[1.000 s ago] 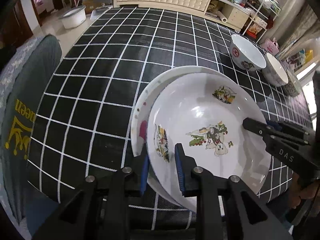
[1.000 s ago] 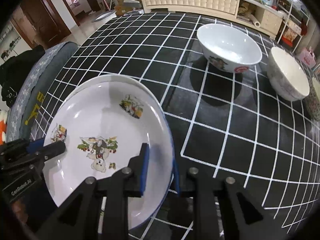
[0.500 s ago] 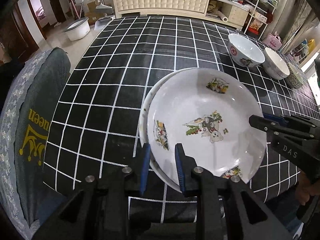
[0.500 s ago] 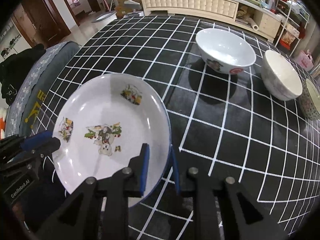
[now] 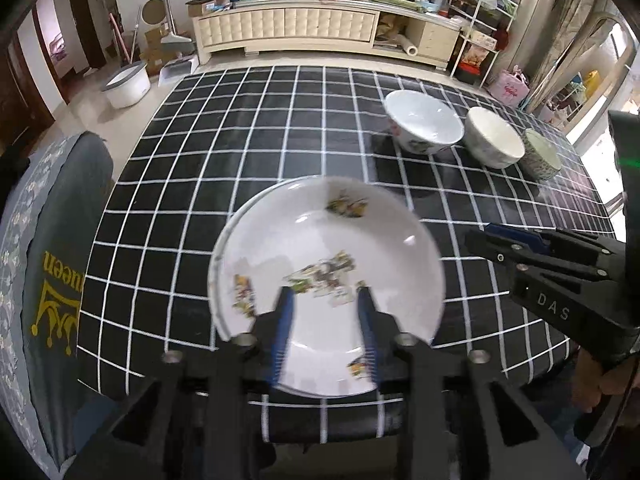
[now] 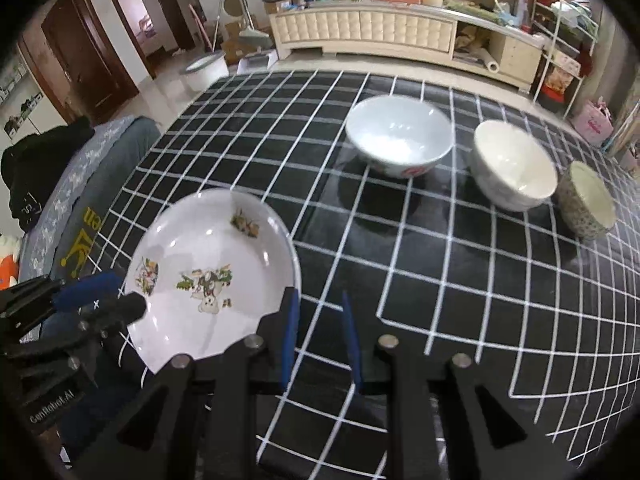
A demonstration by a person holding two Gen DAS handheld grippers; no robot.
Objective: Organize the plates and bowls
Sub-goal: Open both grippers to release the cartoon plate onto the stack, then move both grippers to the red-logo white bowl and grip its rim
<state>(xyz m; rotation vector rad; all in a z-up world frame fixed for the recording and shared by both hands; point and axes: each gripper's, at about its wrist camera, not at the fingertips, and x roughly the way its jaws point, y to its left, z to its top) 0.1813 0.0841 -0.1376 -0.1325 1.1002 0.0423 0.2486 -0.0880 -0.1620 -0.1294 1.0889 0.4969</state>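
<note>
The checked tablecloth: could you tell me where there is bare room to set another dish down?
Bare cloth runs behind the stacked plates to the far edge, left of the three bowls. The right side is crowded: those bowls stand in a close row.

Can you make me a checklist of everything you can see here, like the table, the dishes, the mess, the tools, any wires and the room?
Surface: table under a black cloth with white grid lines.
Job's things: cartoon plate stacked on another plate whose edge just peeks out on the left; three bowls stand apart in a row: white bowl, cream bowl, patterned bowl.
Clutter: nothing seen on the table.
Tools: left tool open above the plate; right tool open beside its rim. Neither holds anything.
Cables: nothing seen.
Surroundings: grey chair cover, white sideboard piled with items, basin on the floor.
</note>
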